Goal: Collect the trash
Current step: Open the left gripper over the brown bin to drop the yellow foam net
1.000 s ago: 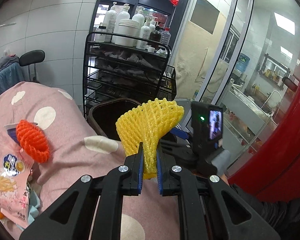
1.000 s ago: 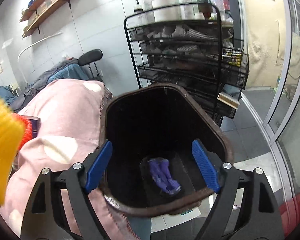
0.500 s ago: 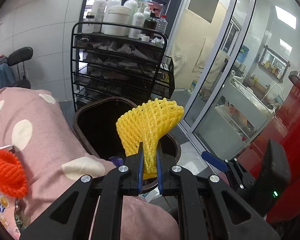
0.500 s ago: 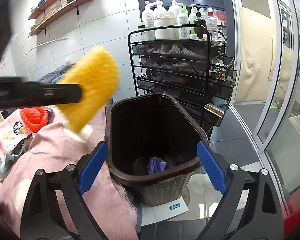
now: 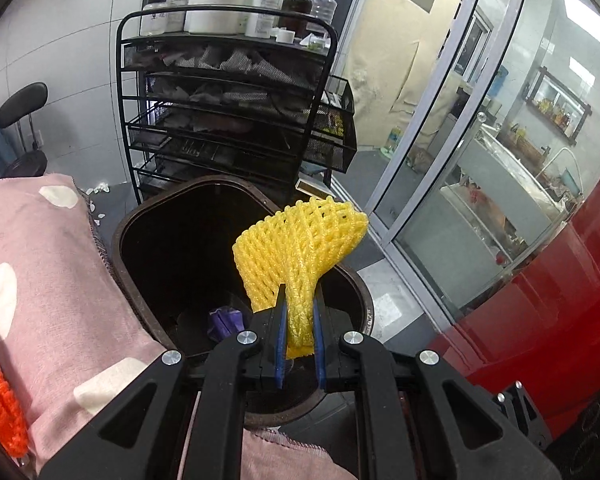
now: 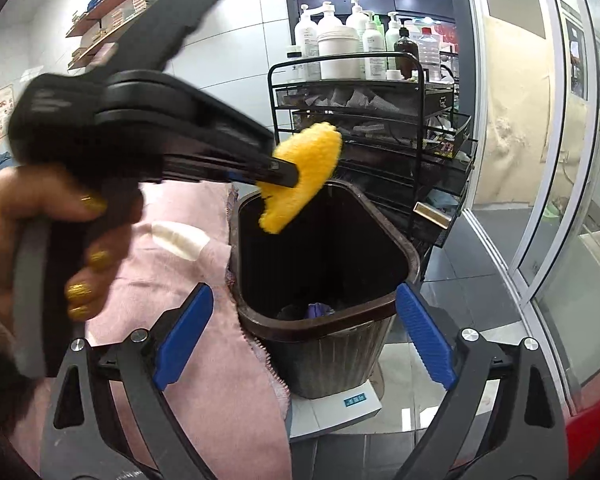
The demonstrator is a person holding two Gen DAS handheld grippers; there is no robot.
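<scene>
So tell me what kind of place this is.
Probably a salon or massage room: a black wire cart topped with pump bottles, a treatment bed under a pink dotted blanket, and a glass partition.

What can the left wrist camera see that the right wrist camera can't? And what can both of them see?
Only the left wrist view shows the orange foam net lying on the pink blanket.

Only the right wrist view shows the hand holding the left gripper, the wall shelves and the open right gripper.

Both show the yellow foam net pinched above the brown bin, the purple scrap inside and the black rack.
</scene>
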